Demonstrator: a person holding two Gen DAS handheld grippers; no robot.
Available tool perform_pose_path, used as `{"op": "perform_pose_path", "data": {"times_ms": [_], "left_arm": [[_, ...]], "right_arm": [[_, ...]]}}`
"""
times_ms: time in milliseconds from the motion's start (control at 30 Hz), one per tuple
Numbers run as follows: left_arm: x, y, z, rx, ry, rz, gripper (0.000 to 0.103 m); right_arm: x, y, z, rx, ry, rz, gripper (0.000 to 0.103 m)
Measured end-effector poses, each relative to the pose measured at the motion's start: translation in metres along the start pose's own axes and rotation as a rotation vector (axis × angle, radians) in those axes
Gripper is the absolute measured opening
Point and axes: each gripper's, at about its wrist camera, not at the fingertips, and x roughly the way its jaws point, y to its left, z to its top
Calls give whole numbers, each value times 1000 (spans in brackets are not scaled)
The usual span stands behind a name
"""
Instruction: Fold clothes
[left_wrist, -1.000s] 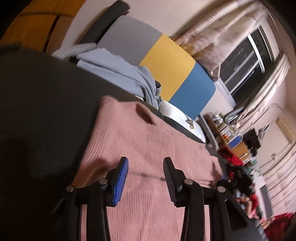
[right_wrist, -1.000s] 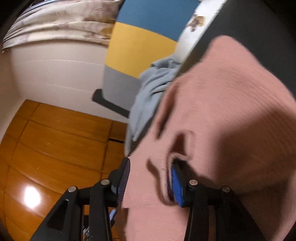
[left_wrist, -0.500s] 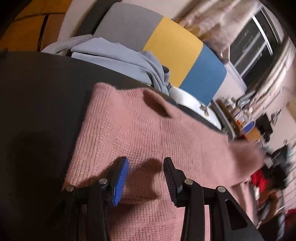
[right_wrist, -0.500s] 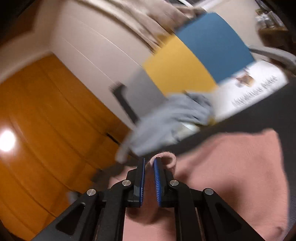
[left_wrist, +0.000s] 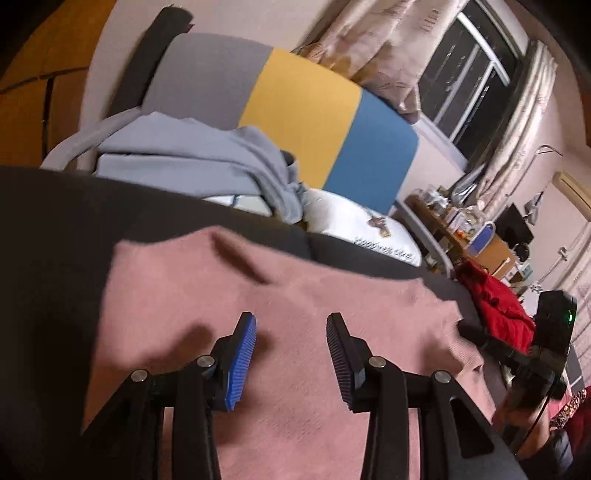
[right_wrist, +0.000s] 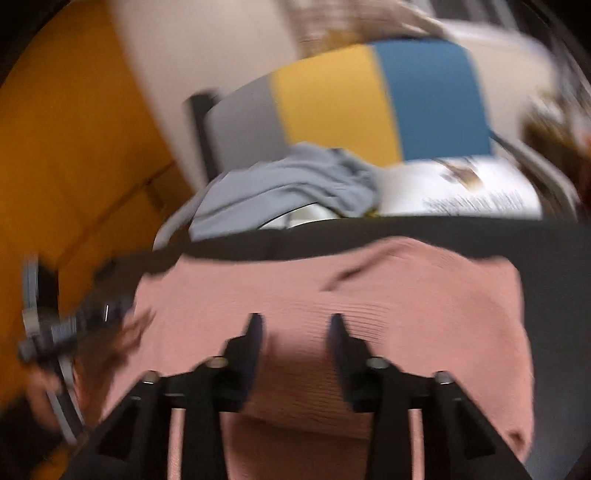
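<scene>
A pink knitted sweater (left_wrist: 295, 295) lies spread on a dark surface (left_wrist: 55, 229), folded over on itself. It also shows in the right wrist view (right_wrist: 406, 295), which is blurred. My left gripper (left_wrist: 290, 325) is open and empty, just above the sweater's middle. My right gripper (right_wrist: 295, 325) is open and empty over the sweater. The right gripper's body also shows at the sweater's right edge in the left wrist view (left_wrist: 546, 354).
A grey garment (left_wrist: 192, 162) lies behind the dark surface on a white pillow (left_wrist: 354, 225). A grey, yellow and blue headboard (left_wrist: 306, 110) stands behind. A red cloth (left_wrist: 495, 299) and a cluttered desk (left_wrist: 472, 232) are at the right.
My right gripper was shut on a fold of the pink sweater; it has let go and now stands open over it. The sweater has settled flat. My left gripper stays open.
</scene>
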Motion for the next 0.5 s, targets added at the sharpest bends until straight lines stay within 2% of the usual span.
{"op": "perform_pose_path", "data": {"times_ms": [67,133,167,300,500], "left_arm": [[8,-14,3,26,4,-29,41],[25,-29,1,81,41,-48,41],[35,-35,-3,108,66,-43,41],[61,-35,-16,105,119,-39,40],[72,-34,-22,104,132,-32,40]], "right_arm": [[19,20,-3,-98,46,-24,42],[36,19,-10,-144,96,-78,42],[42,9,-17,-133,126,-114,42],[31,-37,-35,20,109,-72,44],[35,-44,-38,49,94,-48,45]]}}
